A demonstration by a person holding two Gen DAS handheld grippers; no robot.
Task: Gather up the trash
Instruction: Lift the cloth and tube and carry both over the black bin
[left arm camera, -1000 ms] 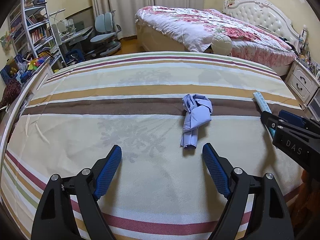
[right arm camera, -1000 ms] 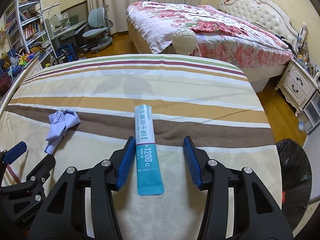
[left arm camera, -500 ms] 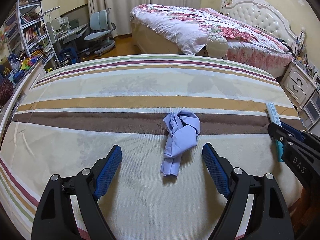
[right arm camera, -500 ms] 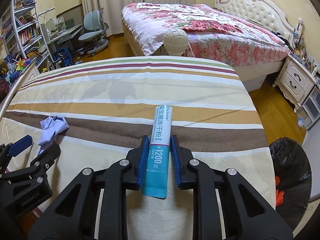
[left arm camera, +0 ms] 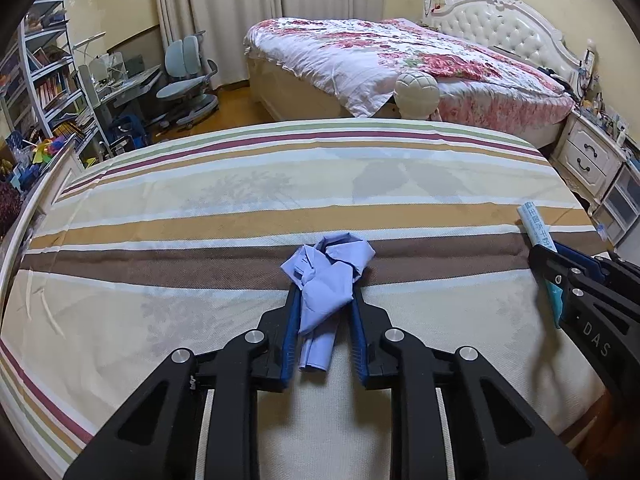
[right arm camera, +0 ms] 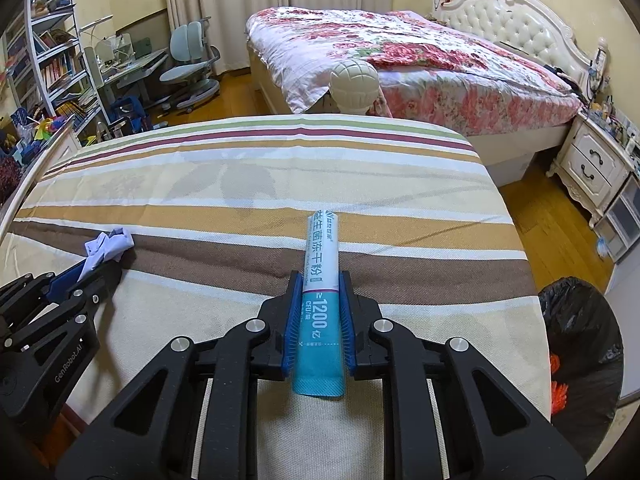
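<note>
Two grippers are working over the striped bedspread, each closed around a piece of trash.

From the left wrist, the left gripper is pinching a crumpled lilac tissue between its blue pads. The bunched head of the tissue is sticking out past the fingertips over the brown stripe, and its narrow tail is trailing back between the fingers. The jaws have just been closing, with the tissue between them. At the right edge the right gripper is partly cut off, and only the far end of the sachet is showing beyond it. The left gripper is pointing steeply down at the bedspread.

From the right wrist, the right gripper is clamping the white-and-teal sachet lengthwise, pads pressing on both sides, after narrowing a little more. It seems raised at the far end, though that is hard to judge. A black bin bag is sitting on the floor at the right, cropped by the frame edge. The left gripper is entering low at the left.
</note>
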